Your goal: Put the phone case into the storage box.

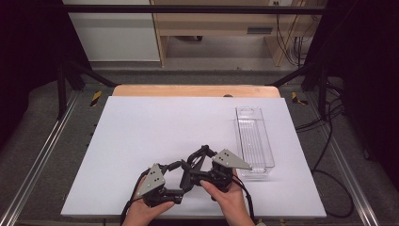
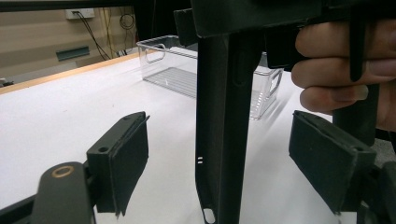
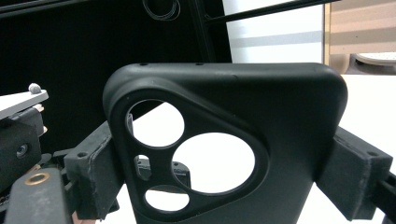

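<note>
A black phone case (image 3: pixel 289 116) with a three-hole camera cutout stands between the pads of my right gripper (image 3: pixel 224 175), which press on its two sides. In the left gripper view the same case (image 2: pixel 224 93) appears edge-on and upright between the jaws of my left gripper (image 2: pixel 229 156), whose pads stand apart from it on both sides. In the high view both grippers meet near the table's front edge: the left gripper (image 1: pixel 184 181) points right, the right gripper (image 1: pixel 197 165) points left, and the case (image 1: pixel 194 157) is a dark shape between them.
A clear, long plastic bin (image 1: pixel 254 141) lies on the right side of the white table top (image 1: pixel 164 122), just beyond the right hand; the bin (image 2: pixel 177 70) holds nothing. A hand's fingers (image 2: pixel 336 70) wrap the right gripper's handle. Cables run along the floor at right.
</note>
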